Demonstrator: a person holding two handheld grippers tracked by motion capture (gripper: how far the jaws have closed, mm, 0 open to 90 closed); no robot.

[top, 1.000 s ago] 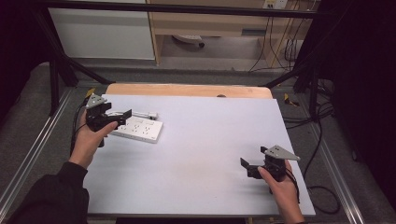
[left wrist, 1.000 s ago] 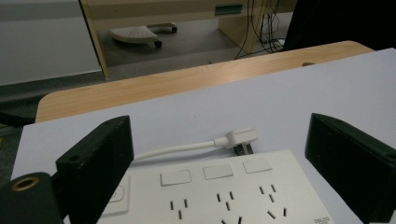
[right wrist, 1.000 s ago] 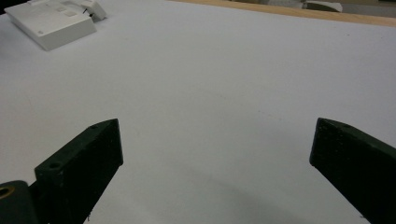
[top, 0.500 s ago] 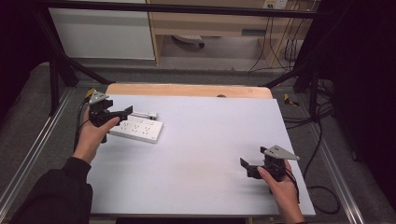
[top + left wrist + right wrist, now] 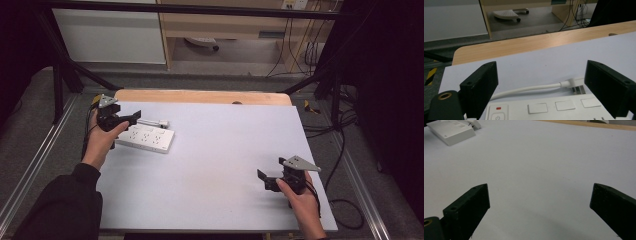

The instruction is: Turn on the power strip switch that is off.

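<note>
Left gripper [image 5: 131,118] jaws wide over power strip [image 5: 148,138]; right gripper [image 5: 266,180] jaws wide, empty.

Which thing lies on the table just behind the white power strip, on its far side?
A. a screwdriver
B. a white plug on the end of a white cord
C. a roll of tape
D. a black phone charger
B: in the left gripper view, over the power strip between the open left tool, a white cord runs to a white plug lying flat on the table.
</note>
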